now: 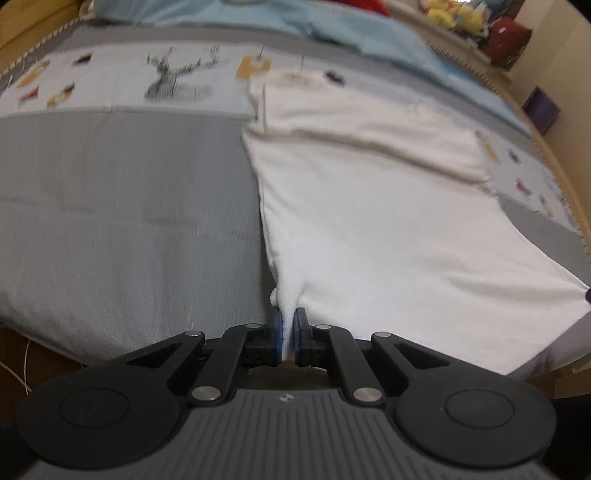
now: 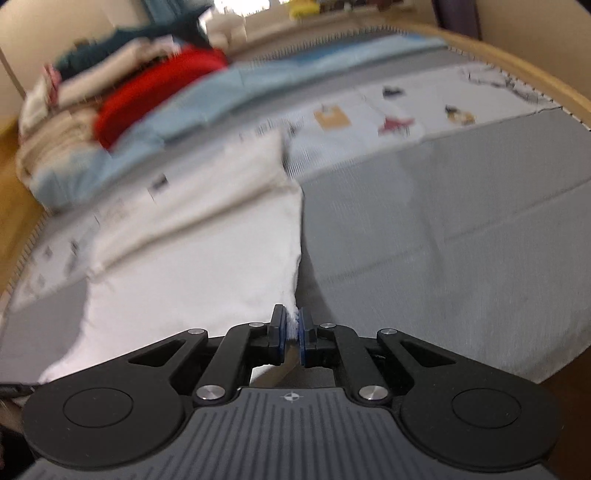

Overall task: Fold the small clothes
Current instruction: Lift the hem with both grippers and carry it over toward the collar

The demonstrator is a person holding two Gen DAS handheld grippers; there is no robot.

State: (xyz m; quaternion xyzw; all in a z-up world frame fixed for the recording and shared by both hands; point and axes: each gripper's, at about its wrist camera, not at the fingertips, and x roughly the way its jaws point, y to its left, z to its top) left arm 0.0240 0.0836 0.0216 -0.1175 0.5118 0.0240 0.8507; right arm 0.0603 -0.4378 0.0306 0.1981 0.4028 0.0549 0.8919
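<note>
A white garment (image 1: 369, 206) lies spread on a grey mat (image 1: 122, 221), stretching away from me. My left gripper (image 1: 287, 325) is shut on the garment's near left corner, and the cloth bunches between the blue pads (image 1: 275, 332). In the right wrist view the same white garment (image 2: 207, 266) lies to the left. My right gripper (image 2: 291, 326) is shut on its near right corner. Both corners are lifted slightly off the mat. A fold line crosses the garment farther away.
The grey mat (image 2: 443, 240) has a printed band with a deer and small pictures (image 1: 177, 79). A light blue cloth (image 1: 332, 29) lies beyond it. A pile of clothes with a red item (image 2: 147, 88) sits at the far left. A wooden edge (image 2: 535, 74) borders the mat.
</note>
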